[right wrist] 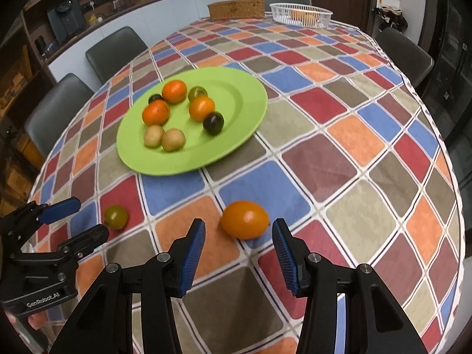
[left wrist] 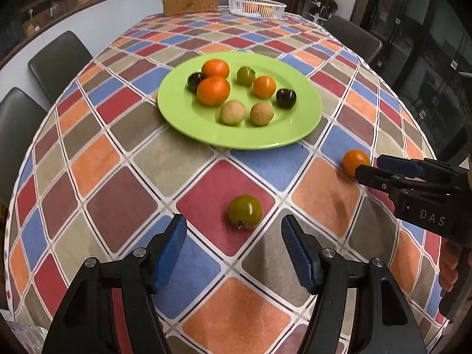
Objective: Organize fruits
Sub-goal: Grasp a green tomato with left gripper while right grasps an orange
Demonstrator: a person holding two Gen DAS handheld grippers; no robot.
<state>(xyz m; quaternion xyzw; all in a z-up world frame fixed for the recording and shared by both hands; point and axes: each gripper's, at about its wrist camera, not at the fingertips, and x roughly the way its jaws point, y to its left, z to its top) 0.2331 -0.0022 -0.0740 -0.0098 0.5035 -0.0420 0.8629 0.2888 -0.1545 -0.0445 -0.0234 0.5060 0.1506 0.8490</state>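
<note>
the left gripper (left wrist: 234,253) hangs over the checked cloth with its blue pads spread apart and nothing between them; a green tomato (left wrist: 245,211) lies on a red square just beyond the tips, clear of both pads. the right gripper (right wrist: 239,250) has its jaws parted more narrowly and also empty, with an orange fruit (right wrist: 245,219) resting on the cloth right ahead of the gap, untouched. the two loose fruits sit near each other at the near edge of the bench (right wrist: 354,135). farther in, a green plate (left wrist: 183,109) holds eight small fruits: orange ones, a green one, two dark ones and two pale tan ones. at the far end stand a white basket (left wrist: 256,6) with orange fruit inside and a brown woven box (left wrist: 190,4). dark chairs (left wrist: 59,62) ring the bench.
</note>
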